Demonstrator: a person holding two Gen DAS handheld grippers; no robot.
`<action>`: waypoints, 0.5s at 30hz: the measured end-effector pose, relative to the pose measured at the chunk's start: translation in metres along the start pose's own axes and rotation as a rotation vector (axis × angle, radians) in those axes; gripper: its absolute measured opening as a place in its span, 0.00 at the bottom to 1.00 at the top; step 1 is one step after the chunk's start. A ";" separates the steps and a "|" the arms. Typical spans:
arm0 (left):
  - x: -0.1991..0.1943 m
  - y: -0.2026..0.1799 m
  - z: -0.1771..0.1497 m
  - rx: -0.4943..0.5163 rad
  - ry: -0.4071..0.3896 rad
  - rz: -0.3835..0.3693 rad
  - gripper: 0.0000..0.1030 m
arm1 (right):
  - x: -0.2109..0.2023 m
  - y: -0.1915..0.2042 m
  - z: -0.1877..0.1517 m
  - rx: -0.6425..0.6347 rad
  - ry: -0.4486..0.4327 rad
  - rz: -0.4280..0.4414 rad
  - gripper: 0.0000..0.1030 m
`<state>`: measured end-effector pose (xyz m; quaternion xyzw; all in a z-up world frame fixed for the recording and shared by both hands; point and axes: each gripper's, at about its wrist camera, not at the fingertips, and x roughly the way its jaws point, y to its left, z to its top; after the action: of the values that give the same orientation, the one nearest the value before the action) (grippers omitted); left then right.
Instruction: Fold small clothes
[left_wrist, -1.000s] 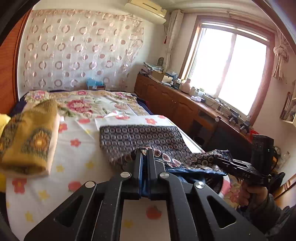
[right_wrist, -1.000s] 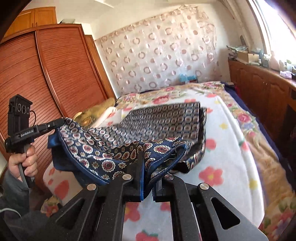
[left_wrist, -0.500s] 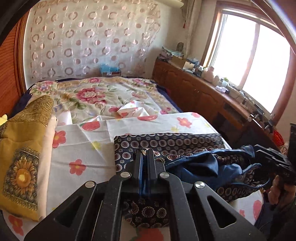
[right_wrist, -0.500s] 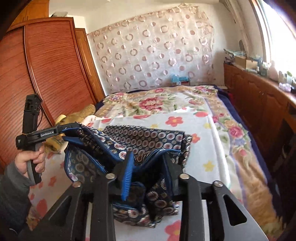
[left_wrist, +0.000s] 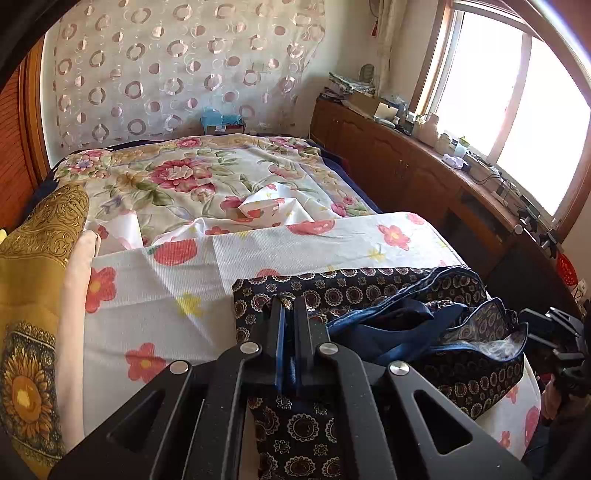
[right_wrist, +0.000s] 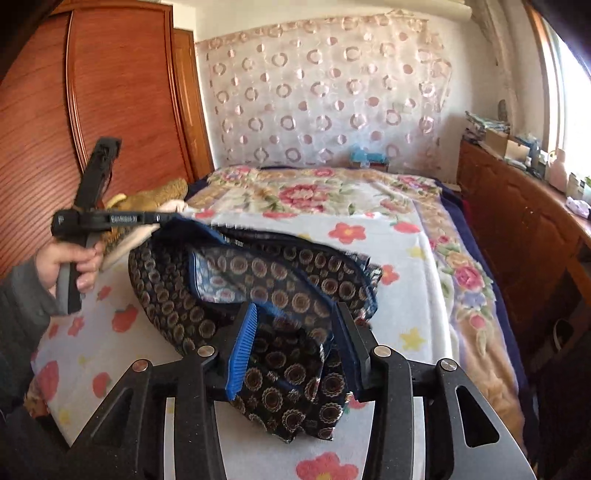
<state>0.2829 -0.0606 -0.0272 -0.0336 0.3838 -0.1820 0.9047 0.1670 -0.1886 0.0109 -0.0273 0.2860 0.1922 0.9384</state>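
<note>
While bunched on the bed (right_wrist: 424, 295), garment (right_wrist: 280, 280) pinched at one edge by left gripper (left_wrist: 290, 306); right gripper (right_wrist: 295, 325) opening, cloth loose between its jaws.

Left hand-held gripper (left_wrist: 289, 306) low in the centre of the frame, jaws pinched tight on the navy patterned garment (left_wrist: 369, 299), which sprawls rumpled toward the right over the flowered bedsheet (left_wrist: 155, 291). Right hand-held gripper (left_wrist: 565, 343) peeks in at the right edge. Yellow sunflower cloth (left_wrist: 33, 332) lies far left, window (left_wrist: 517, 96) blazing upper right.
</note>
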 end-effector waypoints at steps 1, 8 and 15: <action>0.002 0.001 0.001 -0.001 0.003 -0.001 0.04 | 0.006 0.001 -0.002 -0.005 0.018 -0.001 0.42; 0.005 0.004 0.008 0.006 0.012 -0.016 0.05 | 0.028 -0.007 0.007 0.016 0.063 0.006 0.29; -0.017 0.003 0.016 0.025 -0.034 -0.071 0.45 | 0.036 -0.014 0.022 0.011 0.033 0.002 0.02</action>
<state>0.2843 -0.0528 -0.0053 -0.0387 0.3647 -0.2181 0.9044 0.2118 -0.1859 0.0087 -0.0252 0.3024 0.1911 0.9335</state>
